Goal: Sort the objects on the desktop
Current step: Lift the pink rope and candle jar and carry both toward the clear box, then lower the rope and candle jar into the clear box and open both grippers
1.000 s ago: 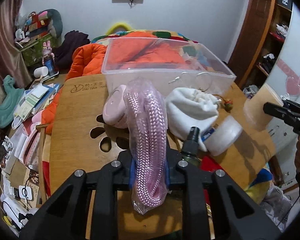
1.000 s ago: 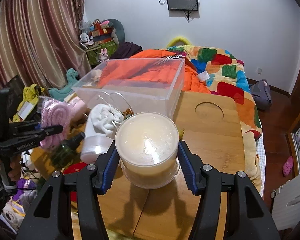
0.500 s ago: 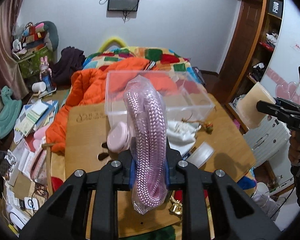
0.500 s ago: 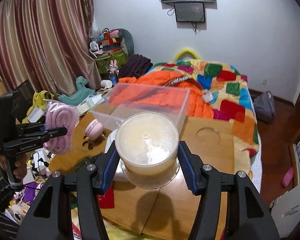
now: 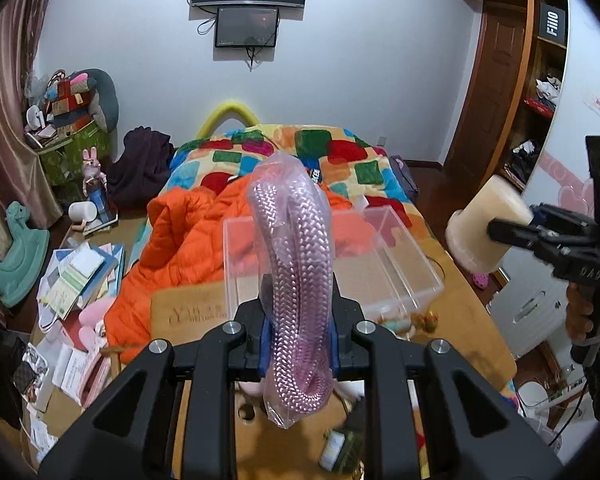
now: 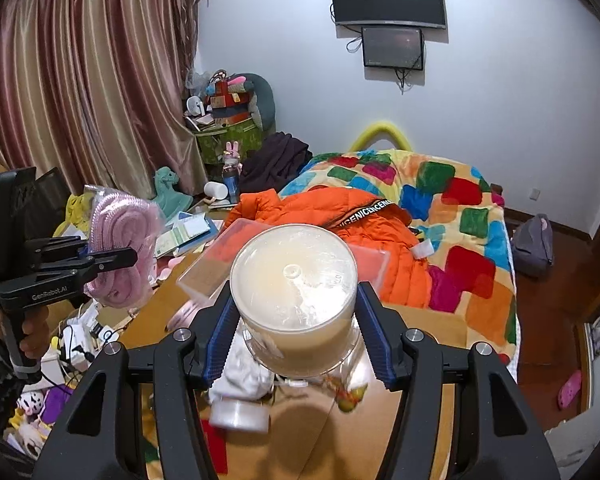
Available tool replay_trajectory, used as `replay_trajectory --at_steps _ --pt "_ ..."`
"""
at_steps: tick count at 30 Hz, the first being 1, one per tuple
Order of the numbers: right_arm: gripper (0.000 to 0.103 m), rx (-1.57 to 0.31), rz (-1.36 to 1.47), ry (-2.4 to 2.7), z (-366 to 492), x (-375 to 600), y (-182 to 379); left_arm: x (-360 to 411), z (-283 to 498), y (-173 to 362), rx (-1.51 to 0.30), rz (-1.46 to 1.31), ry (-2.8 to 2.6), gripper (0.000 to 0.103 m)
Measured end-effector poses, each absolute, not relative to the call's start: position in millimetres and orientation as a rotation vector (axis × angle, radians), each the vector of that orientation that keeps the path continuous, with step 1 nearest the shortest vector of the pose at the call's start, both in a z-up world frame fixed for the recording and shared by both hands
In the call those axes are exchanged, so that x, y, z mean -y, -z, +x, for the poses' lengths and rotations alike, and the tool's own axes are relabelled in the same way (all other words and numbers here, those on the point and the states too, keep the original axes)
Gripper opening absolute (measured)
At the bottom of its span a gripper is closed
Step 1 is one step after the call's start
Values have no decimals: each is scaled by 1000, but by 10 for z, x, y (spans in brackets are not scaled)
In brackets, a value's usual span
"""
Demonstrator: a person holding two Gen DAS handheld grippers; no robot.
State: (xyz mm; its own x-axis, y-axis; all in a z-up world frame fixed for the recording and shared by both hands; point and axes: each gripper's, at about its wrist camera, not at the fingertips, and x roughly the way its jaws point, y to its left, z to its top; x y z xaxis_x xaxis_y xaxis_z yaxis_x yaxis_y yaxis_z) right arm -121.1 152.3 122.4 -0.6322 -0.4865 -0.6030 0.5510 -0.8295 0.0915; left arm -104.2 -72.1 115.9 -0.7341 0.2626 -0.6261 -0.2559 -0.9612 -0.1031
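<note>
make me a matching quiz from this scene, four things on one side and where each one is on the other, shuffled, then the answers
Things:
1. pink rope in its bag
2. round cream container
3. clear plastic bin
4. orange jacket

Places:
A. on the wooden table
B. clamped in the right tongs
C. on the bed, behind the bin
D. clamped in the left tongs

Pairs: 1-D, 2-B, 3-A, 4-C

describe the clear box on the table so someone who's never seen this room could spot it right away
Start at the bed with the patchwork quilt and the orange jacket at its near end; the wooden table butts up against them. On the table's far edge stands the clear plastic box, open-topped and see-through, the only rigid transparent bin there.
</note>
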Motion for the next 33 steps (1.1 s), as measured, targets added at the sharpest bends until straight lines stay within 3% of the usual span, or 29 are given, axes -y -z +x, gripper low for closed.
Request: replay_trajectory --at_steps 15,33 --pt "54 -168 1075 2316 -2127 -1253 -425 643 -1952 -476 -13 -1155 -2621 21" --pt "54 -401 1138 2248 -2269 -916 46 482 -2281 89 -58 -1370 -2489 21"
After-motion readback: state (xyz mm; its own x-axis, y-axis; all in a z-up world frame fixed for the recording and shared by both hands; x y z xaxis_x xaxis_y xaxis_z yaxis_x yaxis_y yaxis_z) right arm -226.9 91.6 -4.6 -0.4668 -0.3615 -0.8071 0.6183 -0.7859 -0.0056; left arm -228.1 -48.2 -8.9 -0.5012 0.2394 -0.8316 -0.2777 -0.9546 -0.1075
